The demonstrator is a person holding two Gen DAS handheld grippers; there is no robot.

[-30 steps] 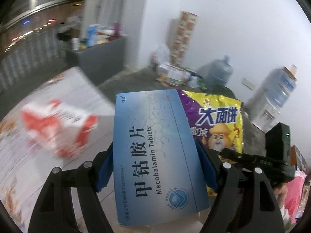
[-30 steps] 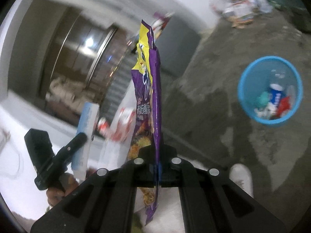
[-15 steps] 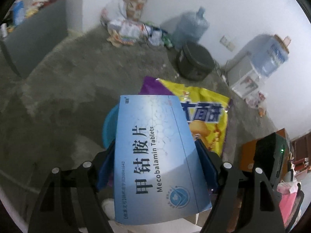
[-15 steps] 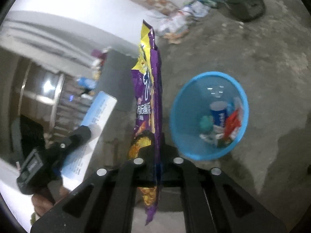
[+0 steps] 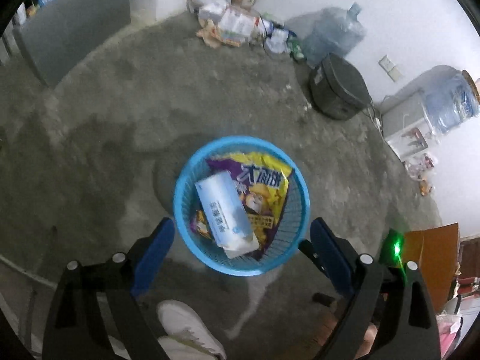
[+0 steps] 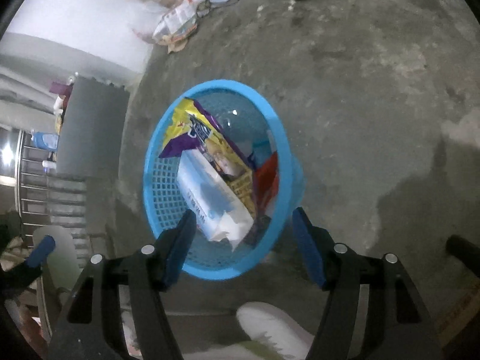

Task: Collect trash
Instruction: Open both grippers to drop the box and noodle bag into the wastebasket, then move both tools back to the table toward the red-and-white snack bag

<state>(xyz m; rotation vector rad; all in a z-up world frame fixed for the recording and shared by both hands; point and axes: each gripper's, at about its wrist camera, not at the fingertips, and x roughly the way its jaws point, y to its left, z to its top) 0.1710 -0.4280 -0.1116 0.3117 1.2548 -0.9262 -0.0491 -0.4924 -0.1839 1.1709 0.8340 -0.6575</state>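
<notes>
Two grippers over a blue mesh basket (image 5: 300,210) on a stained, patchy grey concrete floor (image 5: 150,105). Left gripper (image 5: 241,249) wide and opening further, nothing between its blue pads; right gripper (image 6: 243,240) likewise opening, empty. Inside the basket: a pale blue tablet box (image 5: 223,210) lying slantwise on top of a purple-and-yellow snack bag (image 5: 264,186), with a red wrapper (image 6: 267,180) beside them against the basket wall. Basket standing just ahead of a white shoe (image 5: 186,327). Beyond it, near the white wall (image 5: 405,6): a dark round pot (image 5: 339,87), a large water jug (image 5: 333,39) on the floor, a second jug (image 5: 450,99) on a dispenser, a heap of bags and papers (image 5: 237,27) in the corner. Grey cabinet (image 5: 75,27) along the far left, cluttered on top. Orange cardboard (image 5: 432,258) at the right edge.
</notes>
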